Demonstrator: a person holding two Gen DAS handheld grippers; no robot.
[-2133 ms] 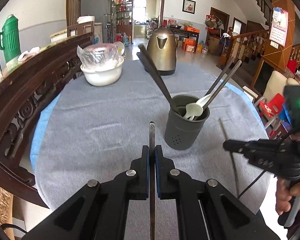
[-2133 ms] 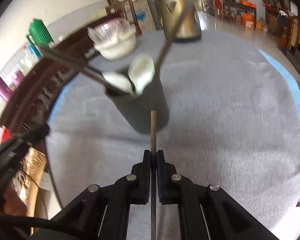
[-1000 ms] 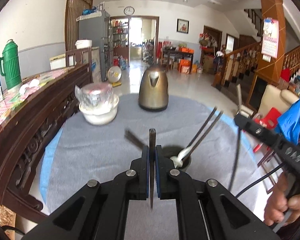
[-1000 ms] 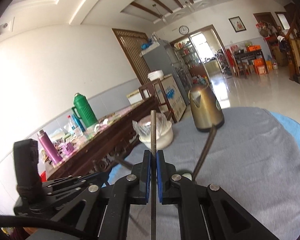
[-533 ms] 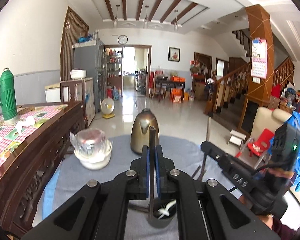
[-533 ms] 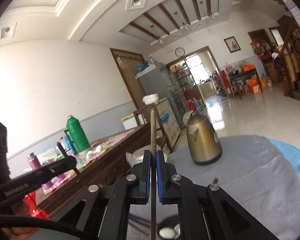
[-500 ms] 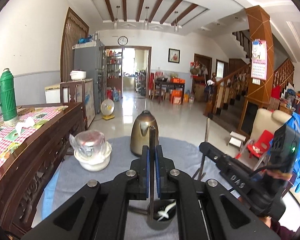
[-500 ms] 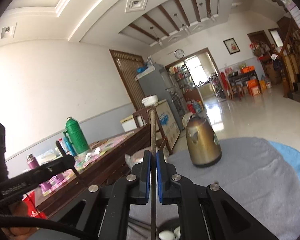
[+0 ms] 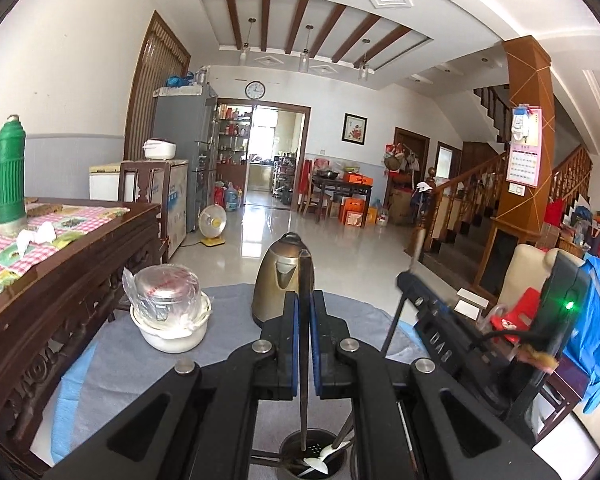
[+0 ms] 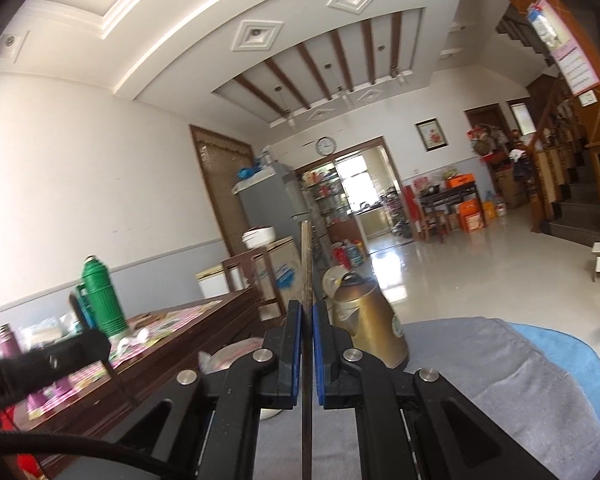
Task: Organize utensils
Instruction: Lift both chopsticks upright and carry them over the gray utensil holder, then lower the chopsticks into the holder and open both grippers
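My left gripper [image 9: 304, 304] is shut on a dark chopstick [image 9: 305, 272] held upright; its lower end hangs over the grey utensil holder [image 9: 314, 456], which holds white spoons [image 9: 318, 465] and other chopsticks. The right gripper [image 9: 410, 280] shows to the right in the left wrist view, holding another chopstick [image 9: 394, 328]. In the right wrist view my right gripper [image 10: 307, 314] is shut on a dark chopstick [image 10: 306, 256] that stands upright. The holder is hidden in that view. The left gripper [image 10: 86, 344] shows at the left.
A brass kettle [image 9: 280, 284] and a white bowl with a wrapped lid [image 9: 170, 320] stand at the back of the round table with grey cloth [image 9: 220, 344]. A carved wooden sideboard [image 9: 60, 272] runs along the left with a green thermos [image 9: 6, 176].
Both grippers have risen and tilted upward with their chopsticks. The utensil holder has dropped to the bottom of the left view and out of the right view.
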